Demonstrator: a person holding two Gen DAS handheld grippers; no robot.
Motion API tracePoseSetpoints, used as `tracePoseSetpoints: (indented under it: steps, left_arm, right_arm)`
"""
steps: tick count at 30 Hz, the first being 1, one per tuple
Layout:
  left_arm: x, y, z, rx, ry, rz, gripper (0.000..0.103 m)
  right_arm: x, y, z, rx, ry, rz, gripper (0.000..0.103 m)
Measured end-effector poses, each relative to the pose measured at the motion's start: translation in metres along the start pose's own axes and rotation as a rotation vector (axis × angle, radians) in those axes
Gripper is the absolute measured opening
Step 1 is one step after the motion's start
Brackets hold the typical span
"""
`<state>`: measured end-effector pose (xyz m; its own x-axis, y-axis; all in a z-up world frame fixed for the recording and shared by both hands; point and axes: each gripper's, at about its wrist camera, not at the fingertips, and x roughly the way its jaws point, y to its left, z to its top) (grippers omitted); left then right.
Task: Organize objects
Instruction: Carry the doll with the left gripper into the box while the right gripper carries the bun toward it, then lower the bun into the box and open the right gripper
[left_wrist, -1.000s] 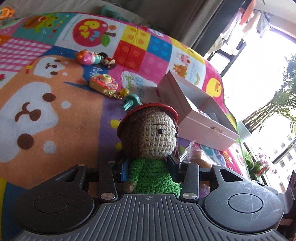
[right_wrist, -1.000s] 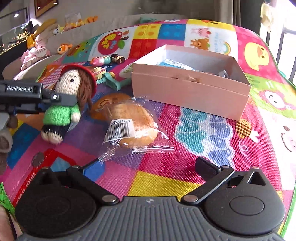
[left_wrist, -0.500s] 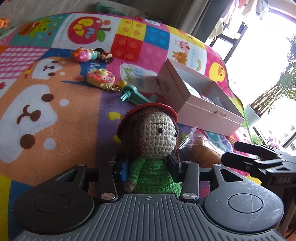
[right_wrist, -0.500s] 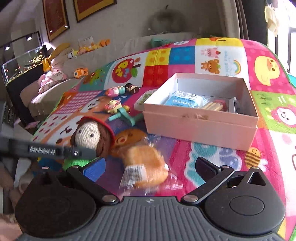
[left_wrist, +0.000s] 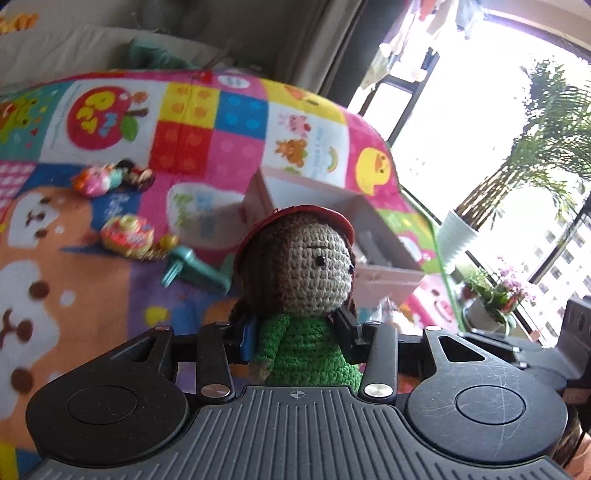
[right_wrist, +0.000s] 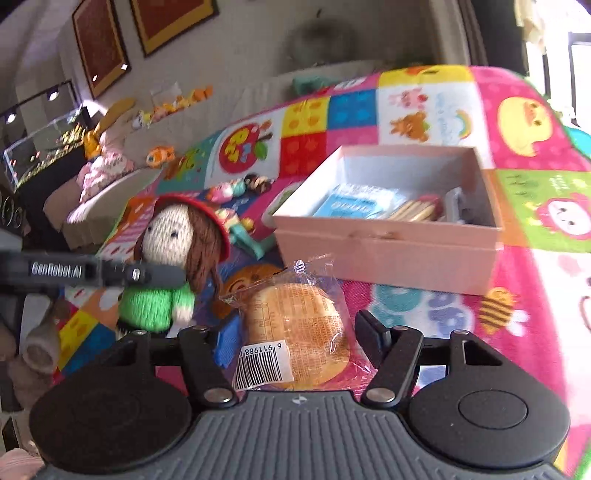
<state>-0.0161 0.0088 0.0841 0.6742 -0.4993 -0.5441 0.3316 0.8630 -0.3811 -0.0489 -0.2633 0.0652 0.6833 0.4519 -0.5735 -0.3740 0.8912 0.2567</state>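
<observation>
My left gripper (left_wrist: 295, 332) is shut on a crochet doll (left_wrist: 306, 266) with a red hat, brown hair and green sweater, held up above the mat. The doll also shows in the right wrist view (right_wrist: 173, 258), clamped by the left gripper (right_wrist: 140, 275). My right gripper (right_wrist: 295, 336) has closed around a wrapped bread bun (right_wrist: 295, 328) with a barcode label. The pink open box (right_wrist: 388, 251) sits just beyond, holding a blue packet (right_wrist: 354, 201) and sticks; it is partly hidden behind the doll in the left wrist view (left_wrist: 376, 236).
The colourful play mat (right_wrist: 424, 99) carries a teal toy (left_wrist: 195, 271), a pink toy camera keychain (left_wrist: 127, 232) and small figures (left_wrist: 110, 177). A sofa with plush toys (right_wrist: 107, 162) stands at the far left. A window with plants (left_wrist: 491, 295) is to the right.
The left gripper has lifted the doll higher and nearer the box. The right gripper moved forward and closed around the bread bun, which was lying free on the mat earlier.
</observation>
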Motion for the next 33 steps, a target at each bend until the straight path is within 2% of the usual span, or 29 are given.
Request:
tracePoseSetpoints:
  steps: [5,7,11,14,15,19,24,27,30,33]
  left_arm:
    - [0.045,-0.037,0.059,0.093,-0.095,-0.054,0.047]
    - [0.076,-0.047,0.078,0.110,-0.092,-0.063,0.047]
    - [0.137,-0.056,0.089,0.122,0.010,0.008,0.047]
    - [0.167,-0.054,0.075,0.116,0.146,0.075,0.047]
    - [0.171,-0.054,0.070,0.113,0.168,0.092,0.047]
    - [0.153,-0.045,0.060,0.095,0.135,0.062,0.046]
    - [0.094,-0.042,0.058,0.115,-0.069,0.030,0.046]
    - [0.055,-0.019,0.043,0.068,-0.171,0.002,0.046]
    - [0.039,0.014,0.016,0.009,-0.180,0.020,0.046]
    - [0.037,0.054,-0.014,-0.078,-0.145,0.063,0.046]
  right_arm:
    - [-0.031,-0.018,-0.004,0.057,-0.077,-0.050,0.066]
    - [-0.035,-0.022,-0.007,0.071,-0.091,-0.056,0.066]
    - [-0.038,-0.027,-0.013,0.078,-0.106,-0.073,0.066]
    - [-0.039,-0.032,-0.018,0.086,-0.112,-0.092,0.066]
    - [-0.040,-0.034,-0.020,0.087,-0.114,-0.097,0.066]
    - [-0.035,-0.042,-0.023,0.098,-0.109,-0.111,0.066]
    - [-0.027,-0.047,-0.022,0.116,-0.100,-0.124,0.066]
    - [-0.030,-0.047,-0.016,0.104,-0.117,-0.144,0.066]
    - [-0.033,-0.052,0.005,0.097,-0.161,-0.175,0.066]
    - [-0.028,-0.062,0.042,0.103,-0.210,-0.219,0.066]
